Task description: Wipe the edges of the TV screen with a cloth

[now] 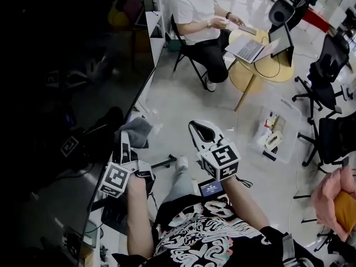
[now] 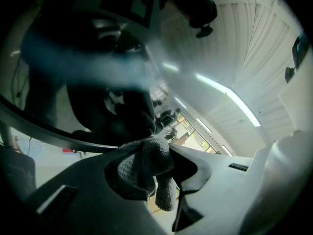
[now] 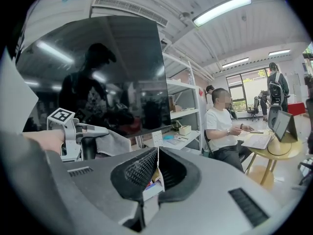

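Observation:
A big dark TV screen [image 1: 61, 93] fills the left of the head view, and its lower right edge [image 1: 146, 88] runs diagonally. My left gripper [image 1: 124, 140] is shut on a grey cloth [image 1: 136, 130] that lies against this edge. In the left gripper view the cloth [image 2: 152, 160] is bunched between the shut jaws, close to the glossy screen [image 2: 88, 58]. My right gripper [image 1: 201, 130] hangs in the air to the right of the TV, shut with nothing in it. The right gripper view shows its closed jaws [image 3: 156, 155], the screen [image 3: 112, 67] and the cloth [image 3: 110, 143].
A person in a white shirt [image 1: 197, 7] sits at a round wooden table [image 1: 264, 65] with a laptop [image 1: 247, 49]. Office chairs [image 1: 328, 65] stand at the right. A clear plastic bin [image 1: 272, 132] lies on the floor. White shelves [image 3: 183, 111] stand past the TV.

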Demonstrator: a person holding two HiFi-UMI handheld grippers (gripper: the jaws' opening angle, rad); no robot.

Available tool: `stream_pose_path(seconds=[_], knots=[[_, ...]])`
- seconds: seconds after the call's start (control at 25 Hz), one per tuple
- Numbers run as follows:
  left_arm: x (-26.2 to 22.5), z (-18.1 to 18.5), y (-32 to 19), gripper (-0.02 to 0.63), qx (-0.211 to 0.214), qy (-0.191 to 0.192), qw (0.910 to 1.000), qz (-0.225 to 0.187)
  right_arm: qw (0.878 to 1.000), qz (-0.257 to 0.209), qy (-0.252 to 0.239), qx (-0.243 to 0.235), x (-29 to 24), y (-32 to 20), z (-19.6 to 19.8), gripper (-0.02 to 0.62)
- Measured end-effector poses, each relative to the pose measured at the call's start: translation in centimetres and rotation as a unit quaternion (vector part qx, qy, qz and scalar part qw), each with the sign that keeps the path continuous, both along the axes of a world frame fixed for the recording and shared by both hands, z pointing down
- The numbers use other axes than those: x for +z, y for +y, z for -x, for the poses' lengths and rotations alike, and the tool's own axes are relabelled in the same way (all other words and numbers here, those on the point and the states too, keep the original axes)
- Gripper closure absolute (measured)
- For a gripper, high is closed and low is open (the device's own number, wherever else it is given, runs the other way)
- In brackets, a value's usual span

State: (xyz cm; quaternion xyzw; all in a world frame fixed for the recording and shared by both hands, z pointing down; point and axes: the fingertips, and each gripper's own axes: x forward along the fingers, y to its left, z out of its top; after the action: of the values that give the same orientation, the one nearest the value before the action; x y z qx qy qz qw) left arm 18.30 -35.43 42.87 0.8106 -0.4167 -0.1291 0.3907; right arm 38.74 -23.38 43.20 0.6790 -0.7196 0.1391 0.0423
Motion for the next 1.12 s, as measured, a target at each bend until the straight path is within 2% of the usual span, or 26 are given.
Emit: stream_pose_path(seconds=[0.28,0.64,1.12], knots=[[-0.2,-2.6,-1.8,0.483,0.010,0.013,0.9999,0.003,1.000,0.003,-0.005,0.002,-0.2,-1.9,-1.5,0.565],[-0.5,-4.4,-2.7,0.483,0.022,0.026,0.9994,0.009,1.000,0.000,0.014,0.003,-1.0,-3.3,-2.3,0.565],[-0.9,-8.4,-5.5,0.483,0.031,0.042,0.9984,0.023,1.000,0.004,0.010,0.023,-0.8,-5.4,-5.7,0.565]])
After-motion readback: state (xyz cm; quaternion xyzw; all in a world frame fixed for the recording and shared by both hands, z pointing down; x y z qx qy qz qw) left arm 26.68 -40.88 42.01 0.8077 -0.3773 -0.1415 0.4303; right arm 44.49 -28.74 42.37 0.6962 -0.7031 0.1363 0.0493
